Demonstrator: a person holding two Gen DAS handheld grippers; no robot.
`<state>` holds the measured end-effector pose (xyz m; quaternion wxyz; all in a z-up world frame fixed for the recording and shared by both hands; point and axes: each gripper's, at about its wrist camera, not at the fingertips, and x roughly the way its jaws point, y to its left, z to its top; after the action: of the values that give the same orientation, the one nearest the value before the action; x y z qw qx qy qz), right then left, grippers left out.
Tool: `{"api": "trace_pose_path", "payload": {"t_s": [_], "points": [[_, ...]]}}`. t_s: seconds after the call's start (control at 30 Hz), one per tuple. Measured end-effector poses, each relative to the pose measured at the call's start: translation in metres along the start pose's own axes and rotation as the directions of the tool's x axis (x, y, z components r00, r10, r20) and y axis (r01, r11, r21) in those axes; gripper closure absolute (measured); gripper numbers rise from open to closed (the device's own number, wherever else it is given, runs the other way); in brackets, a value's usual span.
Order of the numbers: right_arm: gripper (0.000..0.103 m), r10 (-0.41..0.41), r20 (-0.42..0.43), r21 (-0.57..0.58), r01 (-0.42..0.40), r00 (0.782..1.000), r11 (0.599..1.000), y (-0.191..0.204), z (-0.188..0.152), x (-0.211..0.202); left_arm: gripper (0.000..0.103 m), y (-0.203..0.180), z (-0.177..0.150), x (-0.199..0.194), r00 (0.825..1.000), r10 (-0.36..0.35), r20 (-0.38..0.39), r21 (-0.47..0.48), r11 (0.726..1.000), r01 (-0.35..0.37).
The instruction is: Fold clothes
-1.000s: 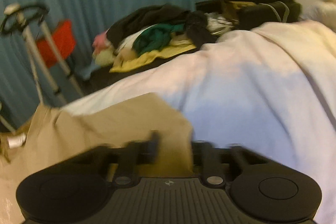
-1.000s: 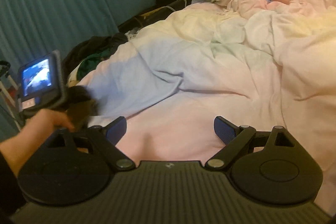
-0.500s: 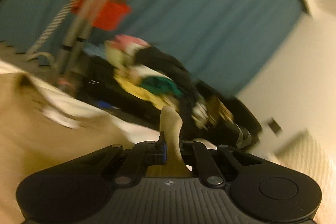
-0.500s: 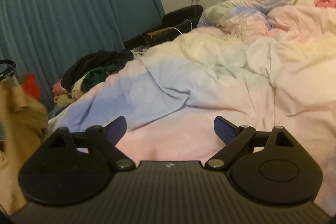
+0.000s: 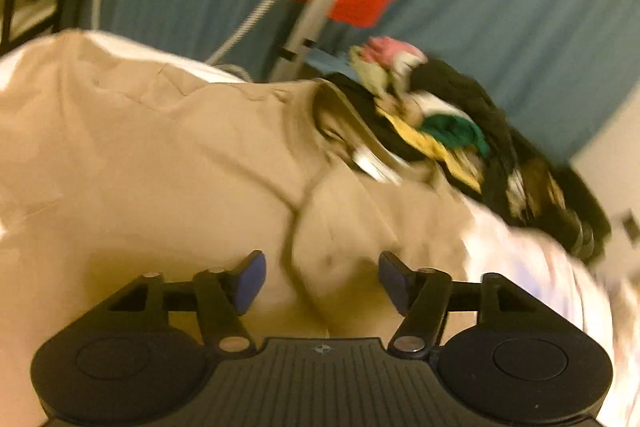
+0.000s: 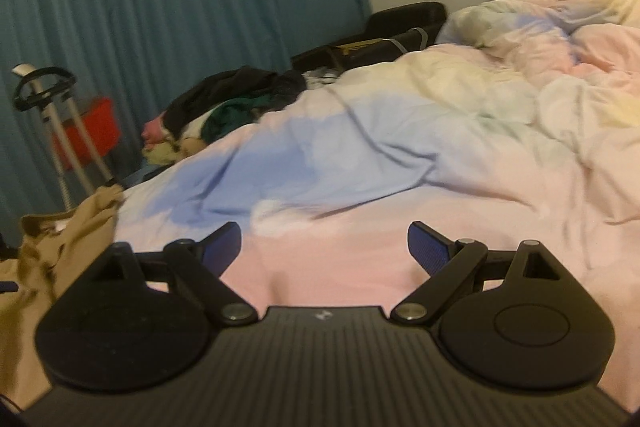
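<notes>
While the left gripper (image 5: 322, 281) hangs with its jaws wide apart and nothing in them, the tan shirt (image 5: 160, 167) lies spread and wrinkled just under it on the bed (image 6: 400, 187); the right gripper (image 6: 324, 247) is spread wide too, empty over bare pink bedding, with the shirt at its near left. The shirt looks soft, light and floppy; I think a pinch at an edge or the collar (image 5: 340, 119) would hold best. Far off sits a pile of clothes (image 5: 440, 123).
</notes>
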<state>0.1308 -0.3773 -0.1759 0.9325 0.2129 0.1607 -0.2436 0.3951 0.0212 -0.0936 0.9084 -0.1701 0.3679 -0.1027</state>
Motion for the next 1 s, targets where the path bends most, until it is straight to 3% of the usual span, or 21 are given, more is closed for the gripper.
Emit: {"api": "trace_pose_path", "payload": {"t_s": [0.1,0.27,0.5,0.63,0.8,1.0], "points": [[0.011,0.055,-0.012,-0.026,-0.056,0.998,0.998,0.008,-0.002,-0.003,0.020,-0.021,-0.029,-0.051,0.999,-0.027,0.025,0.116,0.993,0.024],[0.012,0.146,-0.042,-0.067,-0.149,0.988,0.987,0.021,-0.006,-0.010,0.019,-0.052,-0.087,-0.137,0.996,-0.083,0.015,0.190,0.979,0.078],[0.012,0.284,-0.197,0.000,-0.290,0.938,0.957,0.015,-0.010,-0.043,0.014,-0.047,-0.160,-0.223,0.992,-0.126,0.021,0.253,0.960,0.117],[0.012,0.340,-0.285,0.070,-0.334,0.896,0.940,0.009,-0.016,-0.065,0.014,-0.026,-0.175,-0.239,0.992,-0.125,-0.014,0.231,0.965,0.125],[0.012,0.411,-0.385,0.163,-0.377,0.826,0.912,0.001,-0.023,-0.093,0.014,-0.004,-0.177,-0.249,0.990,-0.139,-0.024,0.210,0.967,0.141],[0.014,0.336,-0.491,0.184,-0.282,0.803,0.942,-0.007,-0.041,-0.106,0.014,0.005,-0.176,-0.256,0.986,-0.167,-0.026,0.182,0.969,0.169]]}}
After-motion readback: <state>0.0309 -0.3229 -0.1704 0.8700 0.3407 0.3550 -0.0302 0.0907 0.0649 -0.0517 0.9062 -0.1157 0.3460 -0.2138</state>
